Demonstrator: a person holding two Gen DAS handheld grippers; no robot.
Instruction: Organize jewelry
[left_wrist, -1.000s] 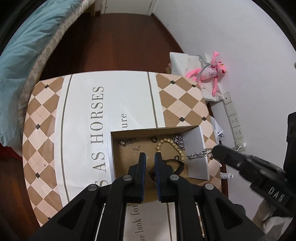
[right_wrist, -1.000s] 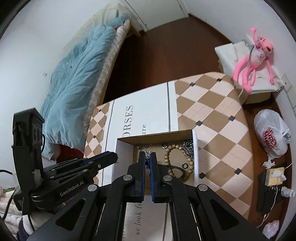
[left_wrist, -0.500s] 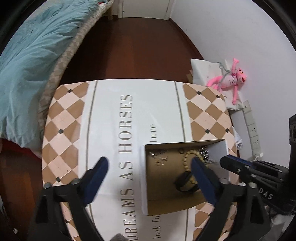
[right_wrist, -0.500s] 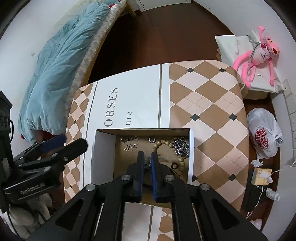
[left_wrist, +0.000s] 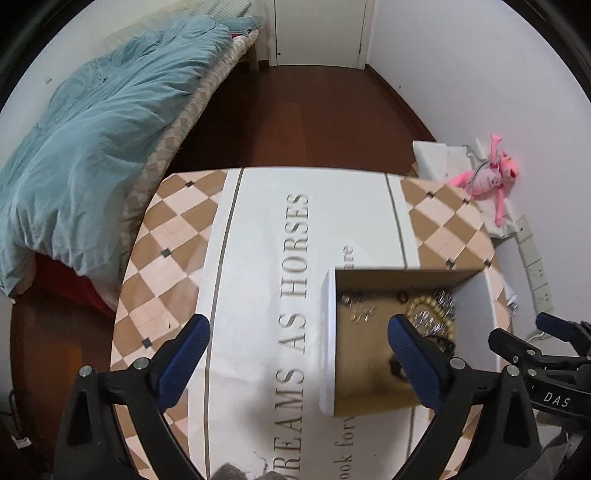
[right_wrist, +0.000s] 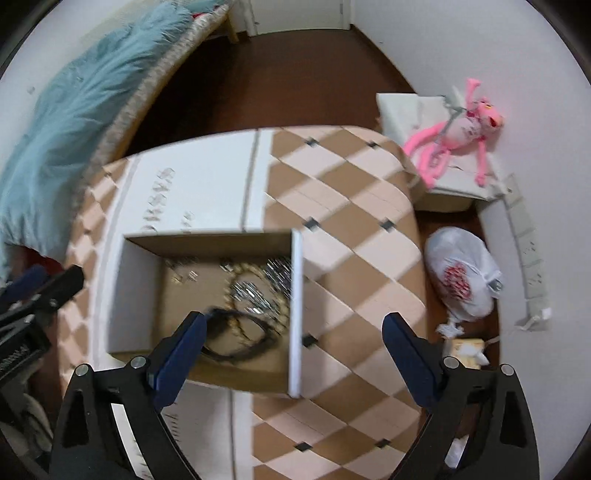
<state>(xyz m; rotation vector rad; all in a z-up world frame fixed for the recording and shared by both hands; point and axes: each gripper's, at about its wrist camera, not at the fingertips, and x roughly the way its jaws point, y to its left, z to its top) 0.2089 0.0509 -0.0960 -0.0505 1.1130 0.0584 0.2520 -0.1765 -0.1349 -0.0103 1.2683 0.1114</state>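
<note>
Right hand-held gripper (right_wrist: 291, 347) hangs wide and empty above the cardboard box (right_wrist: 295, 314) on the bench (right_wrist: 354, 236); its left finger is over the black bracelet (right_wrist: 240, 334), lying lengthwise left-right. Left hand-held gripper (left_wrist: 297, 345), equally wide and empty, sits left of the box.

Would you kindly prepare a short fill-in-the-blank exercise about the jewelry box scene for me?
1. Both the left tongs and the right tongs are wide ____.
2. The jewelry lies inside an open cardboard ____.
3. The beaded bracelet lies in the box beside a pile of silver ____.
4. The plush toy by the wall is coloured ____.

Missing words: open; box; chain; pink
</note>
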